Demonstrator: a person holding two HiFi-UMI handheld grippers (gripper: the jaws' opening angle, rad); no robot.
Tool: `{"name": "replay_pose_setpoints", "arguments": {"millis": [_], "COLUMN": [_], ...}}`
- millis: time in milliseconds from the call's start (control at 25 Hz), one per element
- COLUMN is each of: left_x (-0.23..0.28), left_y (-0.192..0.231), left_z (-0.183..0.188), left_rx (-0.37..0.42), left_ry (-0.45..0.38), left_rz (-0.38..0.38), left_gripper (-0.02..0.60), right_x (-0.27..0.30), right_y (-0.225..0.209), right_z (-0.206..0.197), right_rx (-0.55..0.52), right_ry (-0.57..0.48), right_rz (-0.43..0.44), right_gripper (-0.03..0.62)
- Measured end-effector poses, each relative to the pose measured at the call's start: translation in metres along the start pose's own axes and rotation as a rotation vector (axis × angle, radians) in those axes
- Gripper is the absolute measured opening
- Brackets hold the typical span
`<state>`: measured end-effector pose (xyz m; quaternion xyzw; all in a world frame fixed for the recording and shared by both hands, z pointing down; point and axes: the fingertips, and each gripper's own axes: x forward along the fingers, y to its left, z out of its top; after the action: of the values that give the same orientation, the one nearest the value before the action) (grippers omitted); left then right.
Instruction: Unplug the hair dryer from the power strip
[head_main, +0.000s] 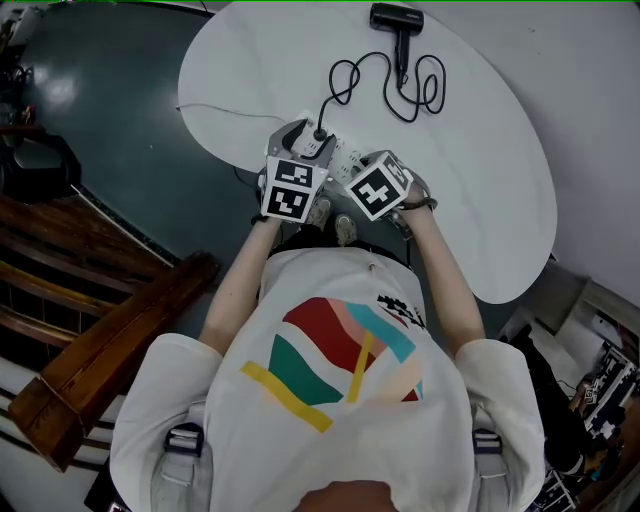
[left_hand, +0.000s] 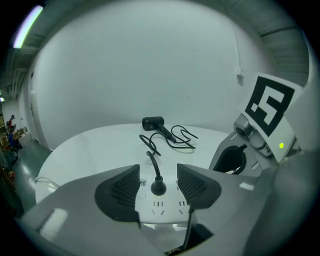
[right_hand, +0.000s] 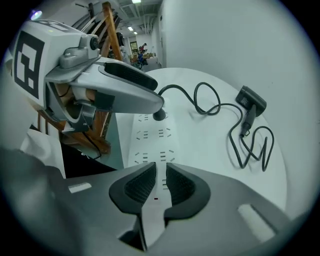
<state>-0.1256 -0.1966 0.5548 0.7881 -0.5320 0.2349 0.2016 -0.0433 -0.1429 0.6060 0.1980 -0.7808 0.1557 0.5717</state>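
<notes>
Plug bracketed, strip pinned, nothing pulled yet

Head view: both grippers crowd the power strip (head_main: 345, 157) at the near edge of the white table (head_main: 480, 180), while the hair dryer (head_main: 397, 18) lies well apart at the far side with its cord (head_main: 385, 75) looping back.
Left gripper view: the left gripper (left_hand: 158, 172) stands with jaws apart either side of the black plug (left_hand: 158, 187), which is still seated. If they close high on the thin cord instead of the plug body, the wire would likely take the strain.
Right gripper view: the right gripper (right_hand: 161, 170) has its jaws nearly together over the strip's near end (contact is hard to confirm). If that hold slips, the strip may lift with the plug.
</notes>
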Motion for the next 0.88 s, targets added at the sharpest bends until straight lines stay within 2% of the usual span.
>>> {"name": "replay_pose_setpoints", "arguments": {"millis": [360, 480, 600, 880], "left_x": [0.026, 0.031, 0.035, 0.033], "left_y": [0.000, -0.001, -0.006, -0.006], "left_z": [-0.020, -0.027, -0.027, -0.018], "left_rx": [0.110, 0.188, 0.201, 0.172], "left_ry": [0.122, 0.150, 0.111, -0.003], "left_rz": [-0.028, -0.014, -0.047, -0.076], "left_gripper": [0.201, 0.171, 0.113, 0.098], "right_x": [-0.002, -0.002, 0.000, 0.000], "right_y": [0.002, 0.002, -0.001, 0.000], "right_z": [0.001, 0.001, 0.000, 0.001], "right_rx": [-0.026, -0.013, -0.004, -0.003], "right_ry": [-0.019, -0.014, -0.009, 0.001], "right_rz": [0.010, 0.003, -0.014, 0.014], "right_gripper": [0.083, 0.083, 0.081, 0.081]}}
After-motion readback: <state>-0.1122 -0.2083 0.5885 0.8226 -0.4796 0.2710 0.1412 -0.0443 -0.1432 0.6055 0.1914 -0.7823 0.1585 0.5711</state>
